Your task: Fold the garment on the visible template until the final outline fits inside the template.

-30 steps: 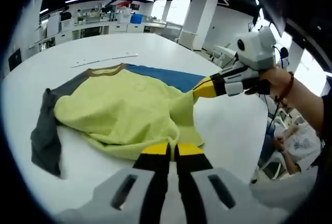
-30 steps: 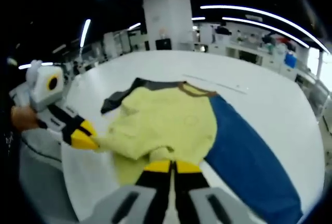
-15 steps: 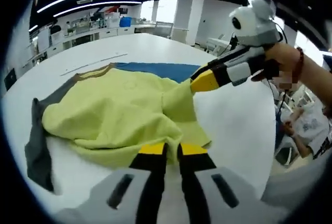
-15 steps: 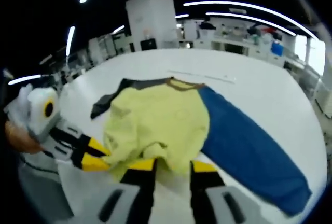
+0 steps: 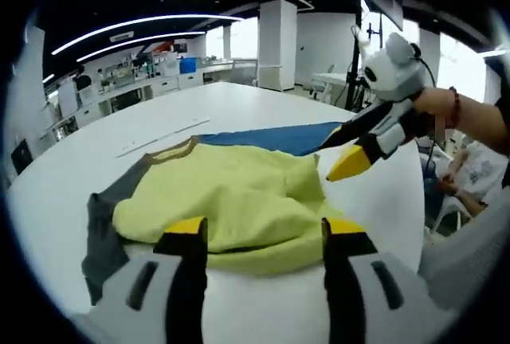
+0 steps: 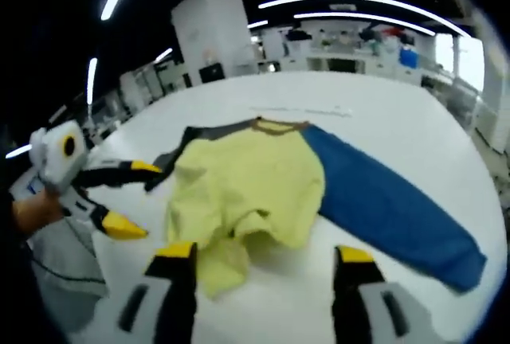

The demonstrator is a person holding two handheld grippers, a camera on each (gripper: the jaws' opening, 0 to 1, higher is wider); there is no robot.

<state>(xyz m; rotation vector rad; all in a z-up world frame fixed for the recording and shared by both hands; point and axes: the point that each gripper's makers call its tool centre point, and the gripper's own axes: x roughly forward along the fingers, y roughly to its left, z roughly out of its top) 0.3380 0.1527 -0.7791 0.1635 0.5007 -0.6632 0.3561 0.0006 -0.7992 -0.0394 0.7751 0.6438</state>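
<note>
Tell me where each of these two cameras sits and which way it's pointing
Left gripper view: rides the left tool, looking across the yellow garment on the white table; own open jaws below, right tool and hand at right.
Right gripper view: rides the right tool, facing the garment from the opposite side; left tool at left.
Shared: garment, blue template, table.

Garment (image 5: 231, 209): soft matt cloth, yellow-green body, grey and blue sleeves, rumpled. Table (image 6: 382, 129): smooth white, faint sheen. My left hand-held gripper (image 5: 263, 228): black jaws, yellow tips, grey plastic body.
</note>
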